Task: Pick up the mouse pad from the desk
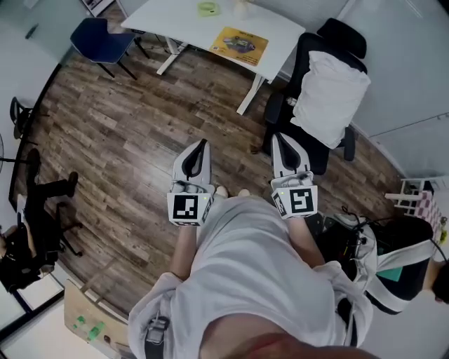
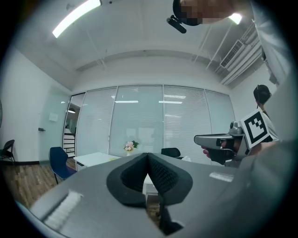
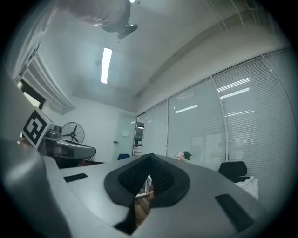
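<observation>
Mouse pad: flat on white counter, by its near edge; long axis along the counter's length, sloping down to the right in the head view.
Left tongs: closed, empty, well apart from counter.
Right tongs: closed, empty, beside left.

Overhead and level views, desk shared

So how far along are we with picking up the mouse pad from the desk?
Nothing looks done: the yellow mouse pad lies flat on the white desk. Nothing is in hand: the left gripper and right gripper are shut and empty, over the wood floor, short of the desk. Left: approach, open a gripper, grip the pad, lift it.
</observation>
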### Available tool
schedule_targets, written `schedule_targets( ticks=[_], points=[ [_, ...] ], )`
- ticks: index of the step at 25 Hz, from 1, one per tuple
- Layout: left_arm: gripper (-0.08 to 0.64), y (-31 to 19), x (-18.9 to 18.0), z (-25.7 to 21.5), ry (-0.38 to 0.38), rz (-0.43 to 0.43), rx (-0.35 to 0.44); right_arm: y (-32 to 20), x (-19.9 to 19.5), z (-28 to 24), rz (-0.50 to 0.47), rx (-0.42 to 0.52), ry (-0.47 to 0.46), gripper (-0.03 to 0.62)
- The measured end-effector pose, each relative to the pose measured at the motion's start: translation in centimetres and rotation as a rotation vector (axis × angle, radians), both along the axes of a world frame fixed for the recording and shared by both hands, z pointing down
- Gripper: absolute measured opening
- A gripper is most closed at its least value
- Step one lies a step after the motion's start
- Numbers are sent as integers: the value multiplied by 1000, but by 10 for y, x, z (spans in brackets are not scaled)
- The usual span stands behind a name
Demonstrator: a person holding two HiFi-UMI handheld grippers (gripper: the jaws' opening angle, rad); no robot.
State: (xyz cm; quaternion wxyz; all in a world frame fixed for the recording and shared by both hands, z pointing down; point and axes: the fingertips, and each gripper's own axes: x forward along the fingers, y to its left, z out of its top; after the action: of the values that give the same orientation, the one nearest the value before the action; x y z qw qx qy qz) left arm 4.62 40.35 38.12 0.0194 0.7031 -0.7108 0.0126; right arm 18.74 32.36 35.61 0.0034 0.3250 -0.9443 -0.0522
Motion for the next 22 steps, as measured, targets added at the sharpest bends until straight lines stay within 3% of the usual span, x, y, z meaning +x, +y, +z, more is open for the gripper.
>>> schedule_targets(
  ticks=[13,22],
  points=[
    [-12,8,-34,4,23,-5,3,-6,-27,6,24,0,38,0],
    [-12,-15,-41,7,16,33,-11,-27,-18,20,80,-19,61,0]
  ],
)
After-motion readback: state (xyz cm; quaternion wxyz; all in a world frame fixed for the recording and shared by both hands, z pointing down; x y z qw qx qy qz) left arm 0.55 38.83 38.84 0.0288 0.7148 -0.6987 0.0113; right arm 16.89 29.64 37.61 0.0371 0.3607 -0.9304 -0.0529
